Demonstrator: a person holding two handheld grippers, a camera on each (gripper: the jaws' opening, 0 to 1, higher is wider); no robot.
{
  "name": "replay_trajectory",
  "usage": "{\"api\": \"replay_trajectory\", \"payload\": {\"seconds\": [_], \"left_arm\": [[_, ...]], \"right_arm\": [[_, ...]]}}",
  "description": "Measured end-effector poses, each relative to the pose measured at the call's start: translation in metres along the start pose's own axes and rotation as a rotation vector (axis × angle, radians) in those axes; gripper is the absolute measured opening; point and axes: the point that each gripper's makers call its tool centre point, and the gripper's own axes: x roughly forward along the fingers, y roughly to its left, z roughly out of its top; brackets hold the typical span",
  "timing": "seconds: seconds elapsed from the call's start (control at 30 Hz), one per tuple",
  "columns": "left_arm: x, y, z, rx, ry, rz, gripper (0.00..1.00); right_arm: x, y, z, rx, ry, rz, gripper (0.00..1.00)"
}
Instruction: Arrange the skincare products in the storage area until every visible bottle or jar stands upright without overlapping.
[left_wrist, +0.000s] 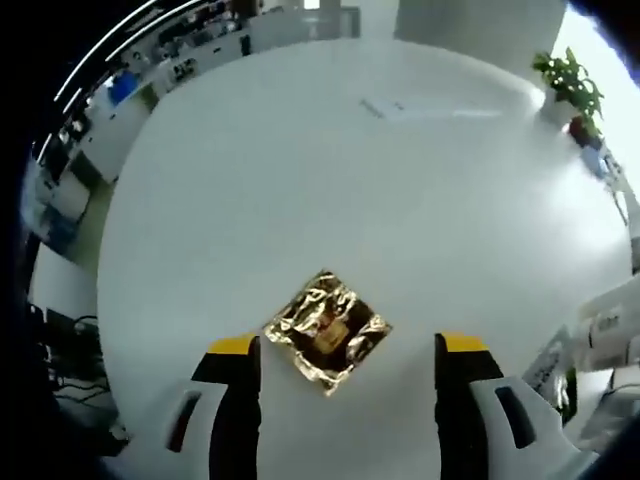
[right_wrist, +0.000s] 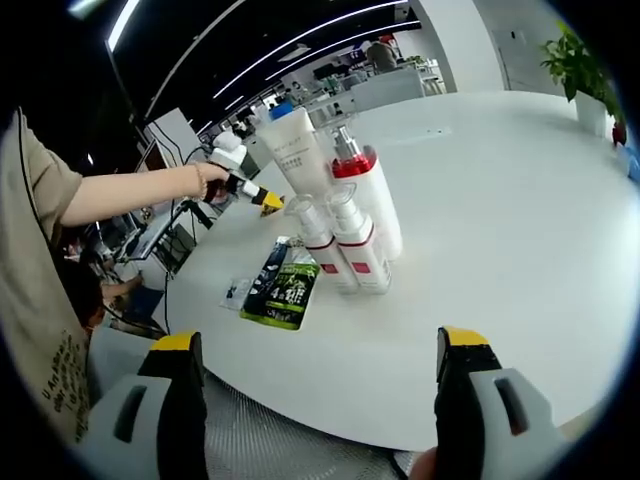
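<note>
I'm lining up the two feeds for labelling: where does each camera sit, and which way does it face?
Left gripper view: rides the left gripper, looking steeply down at a gold foil sachet on the white table; open jaws show.
Right gripper view: rides the right gripper, looking across at upright bottles, green sachets and the person's arm.
Shared: the same table.

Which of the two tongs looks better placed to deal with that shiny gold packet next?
The left tongs, probably. They are open, with the gold foil packet lying on the white table just ahead between the jaws. The right tongs face the bottles instead.
</note>
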Motion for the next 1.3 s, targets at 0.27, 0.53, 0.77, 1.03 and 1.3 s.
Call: {"api": "replay_trajectory", "payload": {"seconds": [0.27, 0.53, 0.77, 1.03, 1.3], "left_arm": [[0.0009, 0.0075, 0.0056, -0.102, -0.035, 0.049, 0.65], [0.0053, 0.0089, 0.0088, -0.174, -0.072, 0.1, 0.63], [0.0084, 0.0081, 0.0046, -0.18, -0.069, 0.123, 0.6], [0.0079, 0.0056, 0.004, -0.178, -0.088, 0.119, 0.57], [0.0048, 0.0063, 0.0025, -0.168, -0.087, 0.112, 0.45]], "right_arm": [[-0.0003, -0.0007, 0.0003, 0.002, -0.002, -0.003, 0.97], [-0.0003, -0.0011, 0.0, 0.003, 0.0, -0.005, 0.97], [0.0, -0.0019, 0.0, 0.005, -0.001, -0.006, 0.96], [-0.0002, -0.0017, 0.0003, 0.005, -0.003, -0.005, 0.96], [-0.0004, -0.0017, 0.0007, 0.003, -0.007, -0.005, 0.96]]}}
